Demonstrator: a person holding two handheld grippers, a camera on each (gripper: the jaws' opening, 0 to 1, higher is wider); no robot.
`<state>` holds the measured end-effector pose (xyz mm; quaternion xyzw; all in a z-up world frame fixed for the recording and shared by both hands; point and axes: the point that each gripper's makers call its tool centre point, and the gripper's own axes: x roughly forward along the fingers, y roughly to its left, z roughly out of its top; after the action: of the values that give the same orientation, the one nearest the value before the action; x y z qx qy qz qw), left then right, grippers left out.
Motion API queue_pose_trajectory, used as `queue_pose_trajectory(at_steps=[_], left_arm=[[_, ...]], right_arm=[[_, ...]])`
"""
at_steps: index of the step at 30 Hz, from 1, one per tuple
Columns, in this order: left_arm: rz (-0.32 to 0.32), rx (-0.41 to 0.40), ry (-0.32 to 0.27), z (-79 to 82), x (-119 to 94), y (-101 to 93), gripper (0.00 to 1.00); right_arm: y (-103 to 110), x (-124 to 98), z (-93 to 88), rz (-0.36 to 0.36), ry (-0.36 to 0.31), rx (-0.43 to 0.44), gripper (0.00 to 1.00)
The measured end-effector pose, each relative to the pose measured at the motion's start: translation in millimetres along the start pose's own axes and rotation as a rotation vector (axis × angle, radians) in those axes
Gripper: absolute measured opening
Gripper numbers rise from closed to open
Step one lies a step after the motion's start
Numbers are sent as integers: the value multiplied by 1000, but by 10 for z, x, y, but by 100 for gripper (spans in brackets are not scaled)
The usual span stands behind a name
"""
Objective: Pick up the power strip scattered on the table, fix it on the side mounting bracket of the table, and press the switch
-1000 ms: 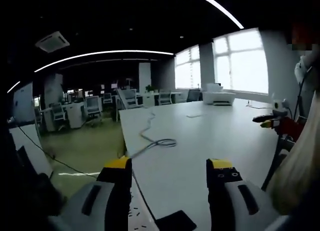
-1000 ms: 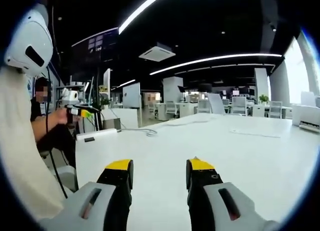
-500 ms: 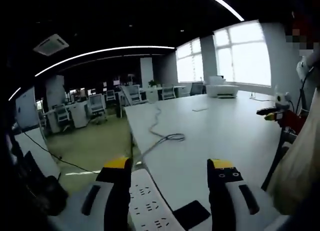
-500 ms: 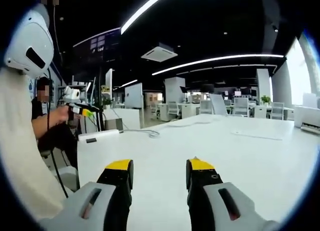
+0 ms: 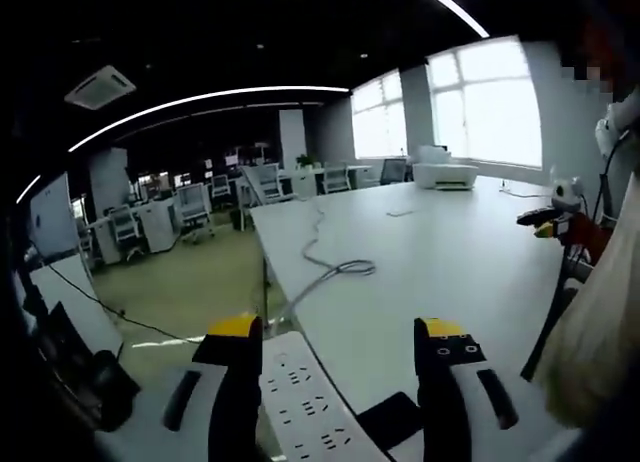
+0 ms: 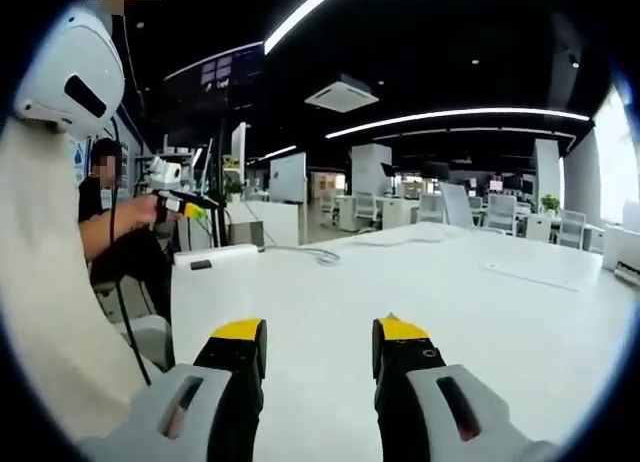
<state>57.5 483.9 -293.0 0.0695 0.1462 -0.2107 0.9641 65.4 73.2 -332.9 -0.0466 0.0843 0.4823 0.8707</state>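
- No brand, label or legible writing on any item in either view.
- Left gripper [image 5: 340, 334]: jaws wide apart, yellow-tipped, holding nothing. The white power strip [image 5: 305, 407] lies on the table [image 5: 430, 252] between the two jaws, close to the left jaw; contact cannot be told.
- Power strip sits at the table's near corner, socket face up; a black flat object [image 5: 390, 419] lies just beside it, toward the right jaw.
- The strip's grey cable [image 5: 325, 267] runs away along the table edge with a loop partway.
- Right gripper [image 6: 318, 338]: jaws parted, empty, above bare white tabletop.
- In the right gripper view the power strip [image 6: 218, 257] shows at the far left corner of the table [image 6: 450, 302], well apart from the jaws.
- Another person [image 6: 125, 227] sits beyond that corner, holding a similar gripper tool [image 6: 185, 202].
- White printer [image 5: 443, 172] on the far end of the table near the windows; office desks and chairs behind.
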Motion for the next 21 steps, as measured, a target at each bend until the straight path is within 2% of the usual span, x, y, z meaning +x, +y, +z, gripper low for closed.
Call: queue_pose_trajectory(at_steps=[2, 5, 7, 10, 14, 15, 19, 21], left_arm=[[-3, 20, 36, -61, -12, 9, 65], [-18, 34, 59, -92, -25, 8, 65], [-64, 14, 48, -72, -47, -4, 65], [-81, -9, 44, -51, -78, 47, 65], [-124, 2, 75, -73, -116, 26, 65], [-141, 12, 98, -101, -132, 18, 65], [-190, 22, 125, -131, -145, -20, 64], [-203, 46, 173, -200, -147, -16, 64]], right_arm=[[38, 17, -19, 16, 12, -8, 38], [80, 27, -21, 38, 10, 3, 38], [86, 37, -27, 44, 13, 4, 38], [102, 52, -25, 52, 13, 5, 38], [125, 76, -23, 60, 11, 3, 38], [130, 80, -30, 62, 15, 0, 38], [137, 92, -48, 71, 23, -2, 38], [129, 101, -50, 70, 24, -2, 38]])
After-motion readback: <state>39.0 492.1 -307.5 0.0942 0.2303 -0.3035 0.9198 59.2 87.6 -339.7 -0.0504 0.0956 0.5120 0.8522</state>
